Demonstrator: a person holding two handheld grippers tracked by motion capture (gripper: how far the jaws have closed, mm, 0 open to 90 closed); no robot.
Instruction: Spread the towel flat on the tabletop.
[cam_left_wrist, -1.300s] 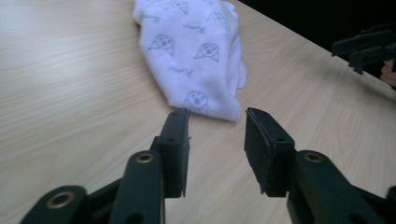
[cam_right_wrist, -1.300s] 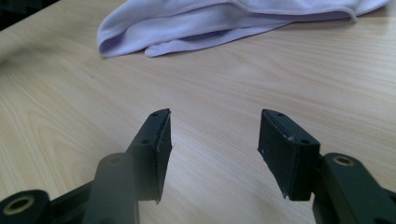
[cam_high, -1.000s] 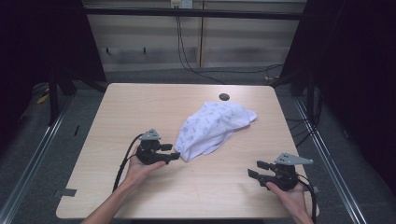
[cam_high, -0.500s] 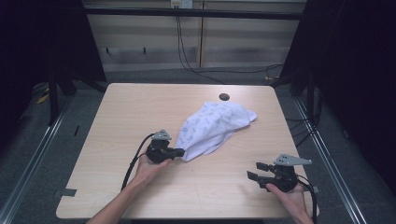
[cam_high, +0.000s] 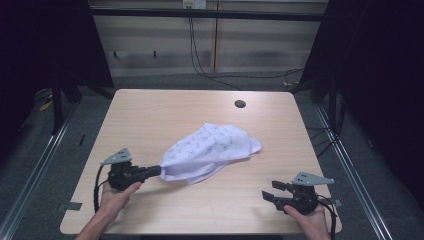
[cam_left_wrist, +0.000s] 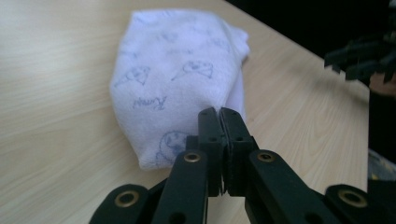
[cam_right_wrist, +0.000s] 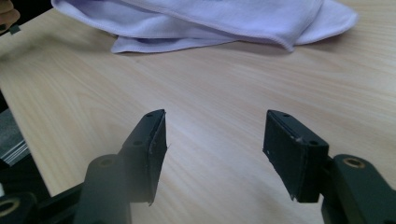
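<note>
Left gripper (cam_high: 159, 170) on rumpled printed white cloth (cam_high: 210, 150)

Cloth (cam_high: 210, 152): white towel with faint blue printed figures, crumpled into a loose mound. It lies near the table's (cam_high: 150, 115) middle, with one corner stretched out toward the near-left edge.

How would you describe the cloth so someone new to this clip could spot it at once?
On the light wooden table, look near the middle, a little toward the person. The cloth is a crumpled white towel with faint blue printed drawings, its near-left end pinched in the left gripper. It is the one soft thing there.
</note>
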